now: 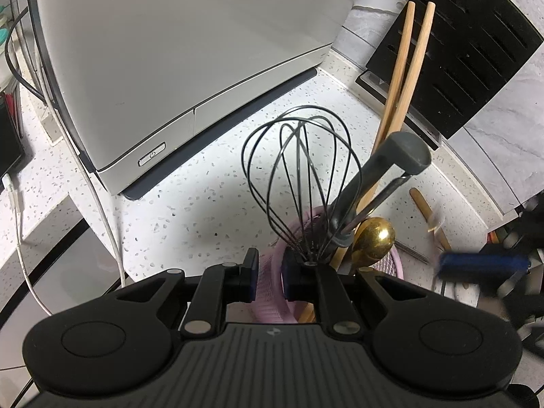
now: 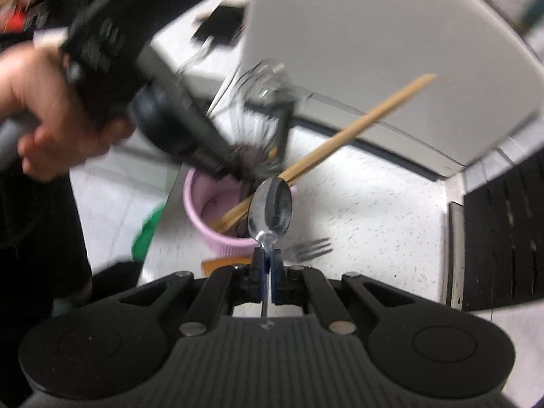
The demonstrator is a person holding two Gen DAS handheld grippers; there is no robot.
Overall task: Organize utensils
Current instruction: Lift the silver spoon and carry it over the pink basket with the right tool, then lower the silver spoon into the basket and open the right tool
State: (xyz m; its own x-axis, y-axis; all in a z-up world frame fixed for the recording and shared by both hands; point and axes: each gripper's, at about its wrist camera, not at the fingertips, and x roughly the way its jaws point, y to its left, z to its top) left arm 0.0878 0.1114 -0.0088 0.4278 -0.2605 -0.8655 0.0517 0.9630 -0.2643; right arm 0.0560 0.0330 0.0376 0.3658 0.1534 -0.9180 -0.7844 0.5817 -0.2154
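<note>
Jaws beside whisk (image 1: 299, 176) (chopsticks (image 1: 404, 78), gold spoon (image 1: 374, 238) behind).

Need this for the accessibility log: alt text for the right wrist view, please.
The right gripper jaws are shut on the handle of a silver spoon, bowl forward, near a pink utensil cup holding wooden chopsticks. A blurred hand holds the left gripper at the cup's far rim; a fork lies on the speckled counter.

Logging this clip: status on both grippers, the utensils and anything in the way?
Left gripper clamped on pink holder's rim. Right gripper shut on silver spoon, just short of holder. Whisk and chopsticks crowd the opening; fork on counter.
</note>
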